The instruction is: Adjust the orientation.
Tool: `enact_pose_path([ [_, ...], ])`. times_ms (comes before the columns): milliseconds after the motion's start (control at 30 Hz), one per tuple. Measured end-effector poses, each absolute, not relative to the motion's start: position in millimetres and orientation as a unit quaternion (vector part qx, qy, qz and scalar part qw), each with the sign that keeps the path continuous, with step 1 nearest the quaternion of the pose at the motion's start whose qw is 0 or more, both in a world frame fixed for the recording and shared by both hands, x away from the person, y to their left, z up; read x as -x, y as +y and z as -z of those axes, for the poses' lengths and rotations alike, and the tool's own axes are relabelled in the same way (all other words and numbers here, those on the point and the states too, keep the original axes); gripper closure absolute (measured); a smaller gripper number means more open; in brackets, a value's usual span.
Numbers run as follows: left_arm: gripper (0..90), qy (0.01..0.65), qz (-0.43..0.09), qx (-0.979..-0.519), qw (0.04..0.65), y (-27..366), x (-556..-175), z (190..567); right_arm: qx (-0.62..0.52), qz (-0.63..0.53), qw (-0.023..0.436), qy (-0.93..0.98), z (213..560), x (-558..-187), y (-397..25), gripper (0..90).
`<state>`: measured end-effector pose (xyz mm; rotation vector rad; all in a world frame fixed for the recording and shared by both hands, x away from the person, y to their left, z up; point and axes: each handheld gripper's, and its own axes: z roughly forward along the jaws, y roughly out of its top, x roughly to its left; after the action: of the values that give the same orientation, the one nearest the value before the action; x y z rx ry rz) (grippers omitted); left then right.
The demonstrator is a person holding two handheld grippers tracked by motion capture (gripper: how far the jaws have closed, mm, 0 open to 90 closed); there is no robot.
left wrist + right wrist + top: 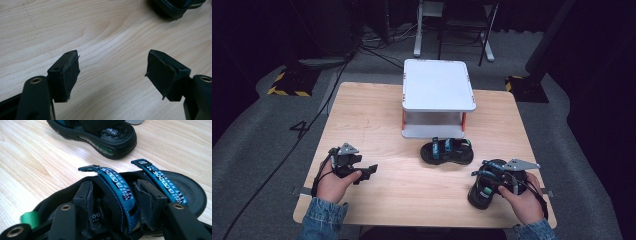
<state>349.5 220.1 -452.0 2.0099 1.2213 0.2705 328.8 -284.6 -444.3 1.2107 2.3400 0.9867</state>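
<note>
In the high view the near sandal (482, 192) lies at five o'clock on the desk (377, 120), under the right gripper (492, 175); the second sandal (447, 151) sits at its eleven o'clock, before a white shelf (438, 84); the left gripper (369, 170) hovers at eight o'clock. In the left gripper view its jaws gape wide over bare wood. In the right gripper view the jaws seem clamped on the near sandal's blue strap (120, 192).

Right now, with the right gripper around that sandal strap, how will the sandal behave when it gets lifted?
The sandal will probably hang tilted, since the right gripper pinches one soft blue strap, not the sole. The strap looks floppy, so expect swinging. Its thick foam-like sole suggests it is light.
</note>
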Motion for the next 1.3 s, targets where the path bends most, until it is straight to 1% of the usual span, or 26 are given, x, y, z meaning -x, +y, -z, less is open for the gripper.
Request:
enact_pose_path([
  [67, 26.7, 0.479, -0.105, -0.786, 0.376, 219, -349, 452, -0.425, -0.344, 0.154, 0.823, 444, -329, -284, 46.8],
  [167, 26.7, 0.477, -0.103, -0.787, 0.376, 218, -348, 453, -0.427, -0.340, 0.153, 0.824, 446, -331, -283, 48.2],
  [200, 26.7, 0.478, -0.102, -0.788, 0.375, 217, -348, 454, -0.428, -0.339, 0.153, 0.824, 447, -332, -283, 51.0],
  [267, 26.7, 0.476, -0.102, -0.789, 0.374, 217, -347, 454, -0.426, -0.336, 0.161, 0.824, 447, -333, -283, 61.1],
  [367, 26.7, 0.477, -0.102, -0.789, 0.373, 218, -345, 454, -0.413, -0.328, 0.166, 0.833, 444, -333, -283, 69.4],
  [467, 26.7, 0.481, -0.103, -0.786, 0.375, 221, -344, 454, -0.408, -0.330, 0.160, 0.836, 438, -332, -282, 69.7],
  [533, 26.7, 0.483, -0.103, -0.784, 0.375, 222, -343, 454, -0.394, -0.340, 0.165, 0.837, 433, -331, -278, 69.8],
  [667, 26.7, 0.487, -0.104, -0.781, 0.376, 226, -341, 455, -0.363, -0.364, 0.175, 0.840, 417, -328, -269, 69.8],
  [867, 26.8, 0.492, -0.105, -0.777, 0.379, 231, -338, 454, -0.314, -0.395, 0.168, 0.847, 390, -326, -245, 69.7],
  [900, 26.8, 0.496, -0.106, -0.774, 0.380, 234, -336, 454, -0.287, -0.407, 0.168, 0.851, 379, -328, -230, 69.8],
  [1067, 26.8, 0.498, -0.109, -0.770, 0.383, 240, -334, 452, -0.239, -0.408, 0.172, 0.864, 363, -343, -196, 69.9],
  [1133, 26.8, 0.502, -0.108, -0.766, 0.386, 242, -334, 453, -0.222, -0.409, 0.173, 0.868, 358, -351, -183, 69.9],
  [1300, 26.9, 0.507, -0.111, -0.760, 0.392, 248, -335, 452, -0.208, -0.421, 0.158, 0.869, 356, -378, -158, 69.9],
])
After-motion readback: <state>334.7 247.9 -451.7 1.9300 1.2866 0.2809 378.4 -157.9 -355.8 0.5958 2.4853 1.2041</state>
